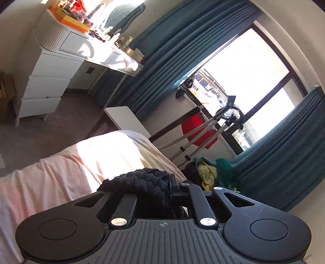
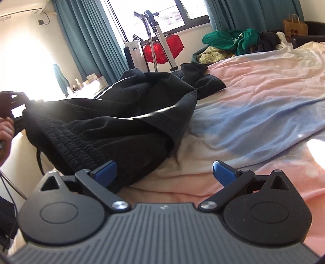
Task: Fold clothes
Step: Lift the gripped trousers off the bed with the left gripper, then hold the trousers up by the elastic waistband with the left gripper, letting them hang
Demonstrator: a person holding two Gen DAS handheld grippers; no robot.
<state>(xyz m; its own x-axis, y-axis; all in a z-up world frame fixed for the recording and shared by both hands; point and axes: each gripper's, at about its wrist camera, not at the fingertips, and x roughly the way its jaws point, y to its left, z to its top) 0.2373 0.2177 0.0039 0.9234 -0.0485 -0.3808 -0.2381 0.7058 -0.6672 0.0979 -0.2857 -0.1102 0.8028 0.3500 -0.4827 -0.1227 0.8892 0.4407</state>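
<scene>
This was a home bedroom. A bed (image 2: 264,105) with pink and blue bedding filled the near right, teal curtains (image 2: 85,38) framed the far window (image 2: 174,12), and a white dressing table (image 1: 61,61) stood far left, cluttered with bottles.

Black trousers (image 2: 113,121) lie on pink-and-blue bedding (image 2: 254,105), with teal curtains (image 2: 85,40) behind.
</scene>
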